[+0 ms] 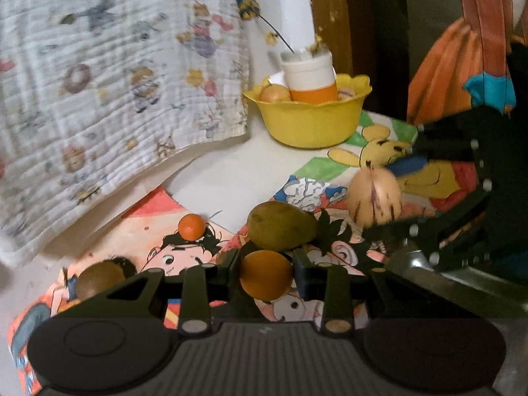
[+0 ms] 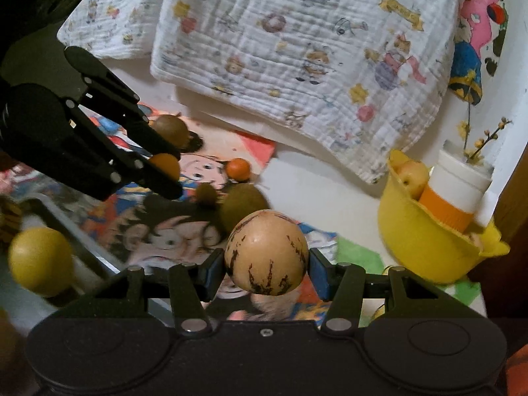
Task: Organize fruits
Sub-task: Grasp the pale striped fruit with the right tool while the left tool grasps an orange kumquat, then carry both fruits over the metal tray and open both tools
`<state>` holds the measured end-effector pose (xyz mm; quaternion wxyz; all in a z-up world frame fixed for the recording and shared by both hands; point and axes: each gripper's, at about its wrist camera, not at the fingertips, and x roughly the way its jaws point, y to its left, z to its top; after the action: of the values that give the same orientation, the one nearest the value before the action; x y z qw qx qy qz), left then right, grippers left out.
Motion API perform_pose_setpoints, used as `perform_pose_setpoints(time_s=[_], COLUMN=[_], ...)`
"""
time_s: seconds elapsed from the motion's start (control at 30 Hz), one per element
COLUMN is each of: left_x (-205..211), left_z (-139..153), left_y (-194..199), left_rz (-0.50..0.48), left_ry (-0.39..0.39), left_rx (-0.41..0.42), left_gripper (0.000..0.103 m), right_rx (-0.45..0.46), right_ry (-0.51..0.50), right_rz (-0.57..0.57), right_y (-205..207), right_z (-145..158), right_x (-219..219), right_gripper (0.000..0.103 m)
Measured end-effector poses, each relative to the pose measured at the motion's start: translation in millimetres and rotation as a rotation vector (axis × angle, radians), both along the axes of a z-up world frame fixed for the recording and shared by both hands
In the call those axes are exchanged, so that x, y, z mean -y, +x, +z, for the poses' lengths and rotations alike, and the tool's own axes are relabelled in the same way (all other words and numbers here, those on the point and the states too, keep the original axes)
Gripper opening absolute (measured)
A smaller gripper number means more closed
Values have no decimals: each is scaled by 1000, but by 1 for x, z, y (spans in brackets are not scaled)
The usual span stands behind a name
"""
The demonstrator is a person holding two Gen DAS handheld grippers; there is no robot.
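Covering the white tabletop (image 1: 231,171) were cartoon drawings (image 1: 184,250), and a printed muslin cloth (image 1: 109,76) hung down at the far left side. A wooden door frame (image 1: 330,16) stood behind, with orange fabric (image 1: 462,66) at the far right.

From left to right in the left wrist view, a brown kiwi (image 1: 99,279) lay on the drawings just beside the left tongs' linkage, and a small tangerine (image 1: 191,226) sat further off. The left tongs (image 1: 266,264) were clamped on an orange fruit (image 1: 265,275), a blue pad pressing each side. Just beyond it rested a green-brown mango (image 1: 280,226). Further right, the right tongs (image 2: 266,264) gripped a tan melon with dark purple streaks (image 2: 266,252) between their blue pads, held above the drawings. Behind, near the wall, a yellow scalloped bowl (image 1: 310,122) held an apple-like fruit (image 1: 274,93) and a white and orange container (image 1: 312,77) with thin twigs in it.

In the right wrist view, a yellow round fruit (image 2: 39,260) sat at the far left, blurred, beside a grey tray edge (image 2: 76,231).
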<state>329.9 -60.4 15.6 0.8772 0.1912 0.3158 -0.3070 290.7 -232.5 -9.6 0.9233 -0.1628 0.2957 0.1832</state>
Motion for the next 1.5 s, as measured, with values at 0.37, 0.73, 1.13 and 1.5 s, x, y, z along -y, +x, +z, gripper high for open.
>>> perform_pose_setpoints(time_s=[0.37,0.73,1.13,1.5], left_x=[-34,-64,-70,-66], left_z=[26,25,6,-13], left_y=[-49,-112,-160,-175], left_rz=[111,204,251,250], left_ry=[-74,-124,-115,-63], left_rx=[1,-23,-100,-163], left_gripper=[37,37,37,37], right_rx=[-37,-111,-137,-154], right_ry=[91,115,102,77], right_rz=[55,99,115,130], right_y=[-44,-85,-104,-111], right_z=[5,-10,-18,-25], right_x=[-29,-41,-43,-43], right_gripper=[55,56,56,56])
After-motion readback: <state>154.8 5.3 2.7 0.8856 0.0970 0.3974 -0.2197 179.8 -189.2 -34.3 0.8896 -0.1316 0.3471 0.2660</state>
